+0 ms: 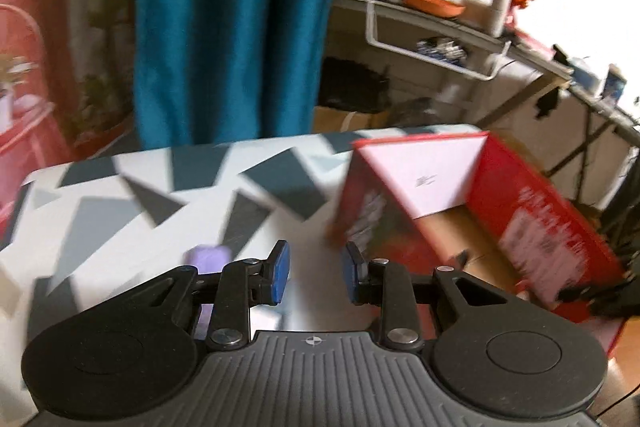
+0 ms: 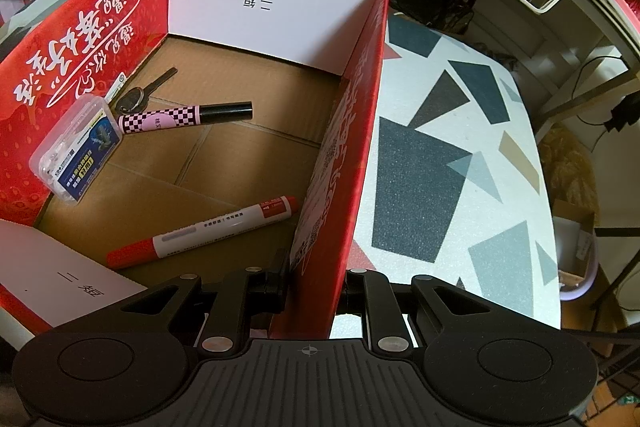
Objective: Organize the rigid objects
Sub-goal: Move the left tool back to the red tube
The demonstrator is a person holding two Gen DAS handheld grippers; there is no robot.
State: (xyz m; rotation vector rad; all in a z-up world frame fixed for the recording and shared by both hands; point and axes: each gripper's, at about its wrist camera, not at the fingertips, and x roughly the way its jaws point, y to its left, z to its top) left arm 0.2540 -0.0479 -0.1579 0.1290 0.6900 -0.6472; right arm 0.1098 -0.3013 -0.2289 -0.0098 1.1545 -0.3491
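1. Red cardboard box [image 2: 80, 39] sits on the patterned counter [image 2: 460, 167]; the right gripper [image 2: 314, 287] is clamped on its right wall, at the lower centre of the frame
2. Inside lie two markers [image 2: 204, 233], keys [image 2: 132, 99] and a clear case [image 2: 76, 151]
3. The left gripper [image 1: 316, 277] is slightly parted and empty; a purple object [image 1: 208, 257] lies just beyond its left finger, blurred
4. Risk: tugging the thin wall could tip or slide the box towards the counter's far edge
5. Open counter lies at frame left
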